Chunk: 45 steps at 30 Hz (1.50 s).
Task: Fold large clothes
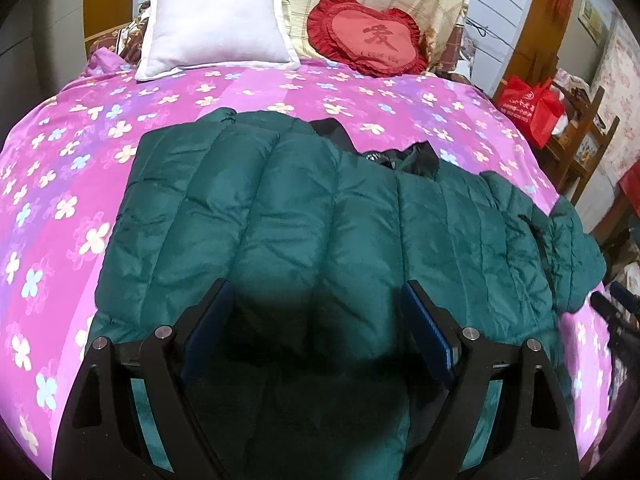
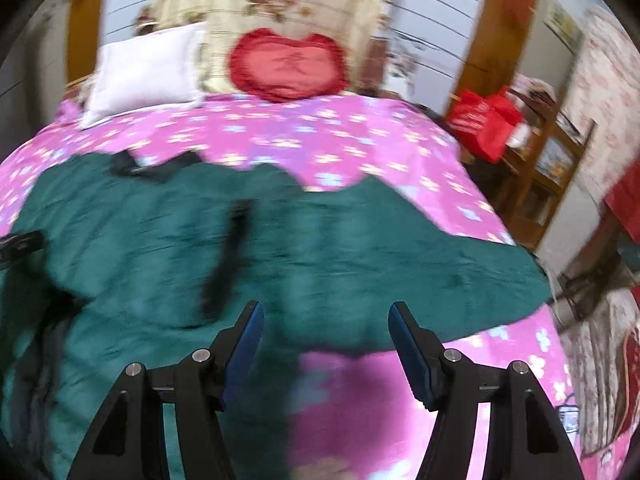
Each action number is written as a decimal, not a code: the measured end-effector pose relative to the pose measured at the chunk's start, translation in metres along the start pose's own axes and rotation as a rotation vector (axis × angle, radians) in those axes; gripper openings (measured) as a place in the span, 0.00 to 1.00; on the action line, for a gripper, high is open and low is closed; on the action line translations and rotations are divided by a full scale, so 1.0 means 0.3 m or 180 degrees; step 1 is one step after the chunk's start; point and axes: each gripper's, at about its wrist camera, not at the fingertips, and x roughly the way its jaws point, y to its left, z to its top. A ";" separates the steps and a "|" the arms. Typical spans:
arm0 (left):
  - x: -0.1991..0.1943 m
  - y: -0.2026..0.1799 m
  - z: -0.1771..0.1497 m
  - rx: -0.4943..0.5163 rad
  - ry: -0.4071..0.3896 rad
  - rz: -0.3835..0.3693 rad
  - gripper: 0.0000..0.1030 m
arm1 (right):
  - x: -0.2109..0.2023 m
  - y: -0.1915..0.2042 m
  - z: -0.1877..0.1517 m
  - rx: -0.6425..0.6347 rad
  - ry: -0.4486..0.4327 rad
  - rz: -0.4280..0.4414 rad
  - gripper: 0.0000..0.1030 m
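The white pillow [image 1: 216, 26] sits at the far left of the headboard end, and the red heart cushion [image 1: 366, 36] beside it bears a single dark Chinese character with a faint line of small lettering under it, too small to read. On the pink flowered bedspread [image 1: 60, 168] the dark green quilted jacket [image 1: 304, 208] lies spread across the middle of the bed, its black collar [image 1: 420, 158] toward the pillows and one sleeve trailing off to the right edge. A small pale mark shows inside the collar, likely a label, but it cannot be read. The left gripper [image 1: 318, 320] hangs over the jacket's near hem with its jaws wide apart and nothing between the blue pads. In the blurred right wrist view the right gripper [image 2: 326, 344] hovers above the jacket's near right edge, where green fabric meets bedspread, its jaws also apart and empty. The jacket looks puffy, light and soft, with a slick shell that will likely slide on itself and spring back when folded; hem corners or a sleeve cuff seem the surest places to pinch. At far right a red bag [image 1: 530, 106] carries white print, not legible.
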 end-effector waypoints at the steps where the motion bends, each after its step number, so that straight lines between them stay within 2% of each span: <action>1: 0.010 0.000 0.005 -0.0007 0.0006 0.0020 0.83 | 0.018 -0.044 0.005 0.0071 0.0032 -0.0045 0.61; 11: 0.056 -0.012 0.006 0.0010 0.0027 0.0147 0.83 | 0.232 -0.566 0.008 0.1008 0.0303 -0.0568 0.64; 17: 0.038 -0.006 0.005 -0.0038 -0.0024 0.0081 0.83 | 0.317 -0.776 -0.033 0.1492 0.0393 -0.0751 0.64; 27: -0.028 -0.023 0.023 -0.0091 -0.0238 -0.0008 0.83 | 0.391 -0.895 -0.057 0.1685 0.0413 -0.0840 0.65; 32: -0.031 -0.028 0.022 -0.0126 -0.0234 -0.0040 0.83 | 0.421 -0.935 -0.051 0.1772 0.0387 -0.0832 0.66; 45: -0.028 0.022 0.008 -0.0190 -0.0200 0.0060 0.83 | 0.505 -1.009 -0.038 0.2190 0.0294 -0.0643 0.68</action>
